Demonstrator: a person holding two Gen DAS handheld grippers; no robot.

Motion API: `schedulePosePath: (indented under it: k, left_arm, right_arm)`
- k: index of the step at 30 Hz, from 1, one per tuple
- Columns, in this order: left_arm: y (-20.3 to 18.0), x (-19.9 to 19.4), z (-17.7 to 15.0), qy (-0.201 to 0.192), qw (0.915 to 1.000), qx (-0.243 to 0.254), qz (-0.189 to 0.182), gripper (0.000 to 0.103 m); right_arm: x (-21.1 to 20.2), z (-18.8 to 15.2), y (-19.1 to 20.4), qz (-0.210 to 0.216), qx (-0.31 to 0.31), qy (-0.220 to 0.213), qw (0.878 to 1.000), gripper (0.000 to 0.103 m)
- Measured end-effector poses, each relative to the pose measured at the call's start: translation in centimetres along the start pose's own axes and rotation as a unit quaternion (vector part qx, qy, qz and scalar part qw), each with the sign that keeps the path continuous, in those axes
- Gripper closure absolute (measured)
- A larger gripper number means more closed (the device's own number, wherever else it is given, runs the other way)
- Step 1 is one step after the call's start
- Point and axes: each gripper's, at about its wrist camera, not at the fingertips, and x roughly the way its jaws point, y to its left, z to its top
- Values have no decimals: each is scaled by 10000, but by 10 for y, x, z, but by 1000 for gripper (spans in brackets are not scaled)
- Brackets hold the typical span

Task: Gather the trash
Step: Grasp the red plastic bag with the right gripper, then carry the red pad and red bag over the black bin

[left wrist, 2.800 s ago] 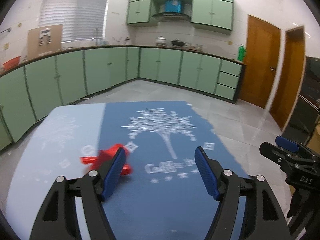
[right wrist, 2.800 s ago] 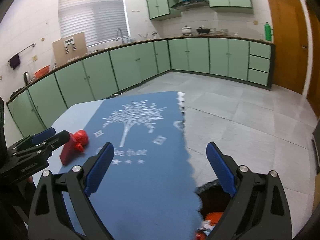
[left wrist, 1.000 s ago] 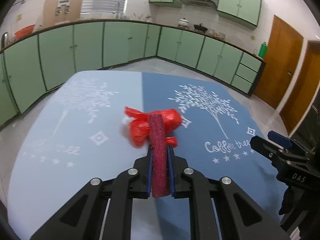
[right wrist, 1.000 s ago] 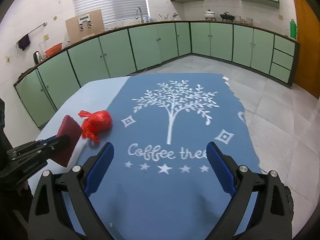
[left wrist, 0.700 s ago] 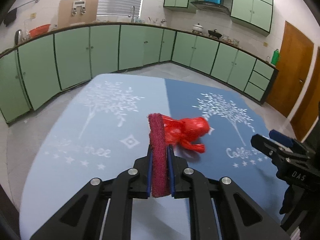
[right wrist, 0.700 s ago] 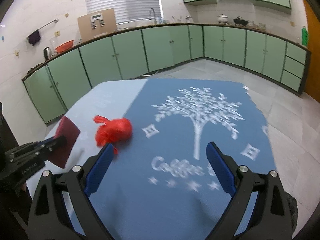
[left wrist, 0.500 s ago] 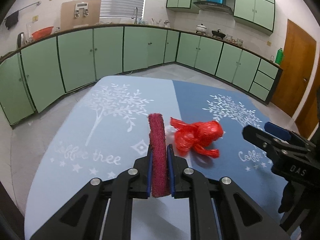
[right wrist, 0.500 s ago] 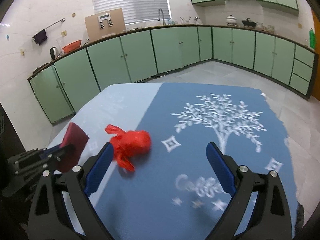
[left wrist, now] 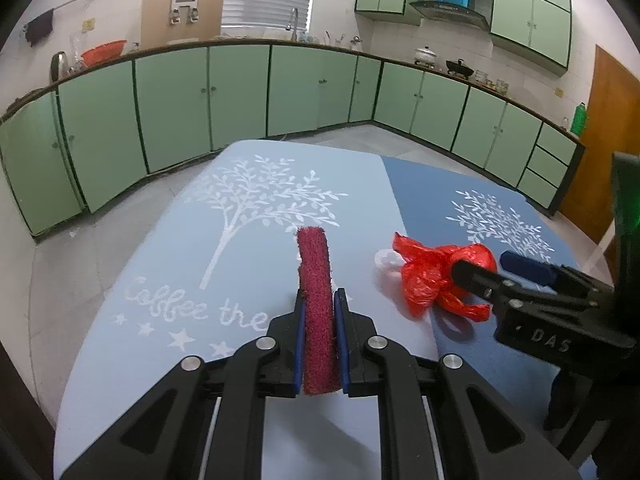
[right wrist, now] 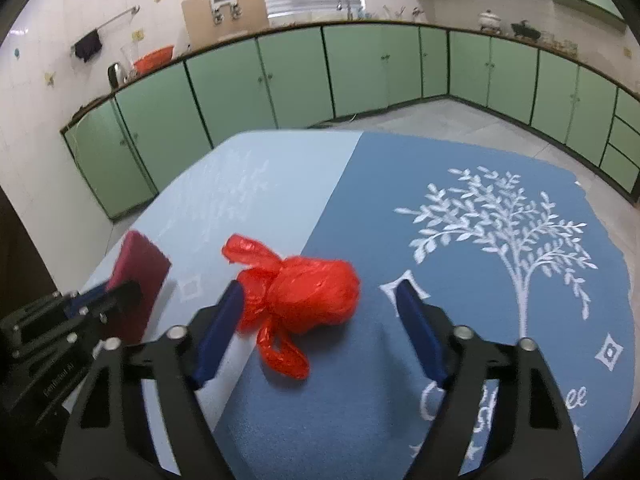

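Two-tone blue table (right wrist: 280, 168), red knotted bag (right wrist: 308, 296)

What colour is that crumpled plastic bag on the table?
Bright red crumpled plastic bag, clearest in the right wrist view.

One table (left wrist: 160, 360) carried two cloths: one light blue cloth (left wrist: 248, 240) and one dark blue cloth (right wrist: 440, 208), each printed with one white tree. On them were one red plastic bag (right wrist: 308, 296) and one dark red scouring pad (left wrist: 314, 280). Two grippers were present.

Black hand-held gripper (right wrist: 318, 330) frames, blue finger pads (right wrist: 216, 336), silver screws, white "DAS" lettering.
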Motion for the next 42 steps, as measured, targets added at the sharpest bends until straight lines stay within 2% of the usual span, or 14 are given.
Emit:
schedulePosePath:
  k: [2, 4, 7, 19, 32, 42]
  left_arm:
    - [1, -1, 0, -46, 10000, -36, -34, 90]
    - [1, -2, 0, -86, 9999, -40, -34, 90]
    - [-2, -4, 1, -134, 9999, 3, -23, 90]
    - [-18, -19, 5, -217, 9996, 135, -119, 90]
    - [-70, -54, 13, -401, 9963, 456, -608, 90]
    - [-122, -85, 8, -503, 9902, 759, -1058, 90]
  right_arm:
    - [3, 0, 1, 66, -28, 81, 9999, 45]
    - [5, -1, 2, 129, -42, 129, 9998, 61]
    - [5, -1, 4, 233, -86, 149, 9996, 67]
    - [-31, -3, -10, 158, 31, -96, 9998, 68]
    - [-114, -5, -46, -32, 212, -623, 9978, 68]
    - [-184, -26, -77, -295, 351, -966, 9943, 68]
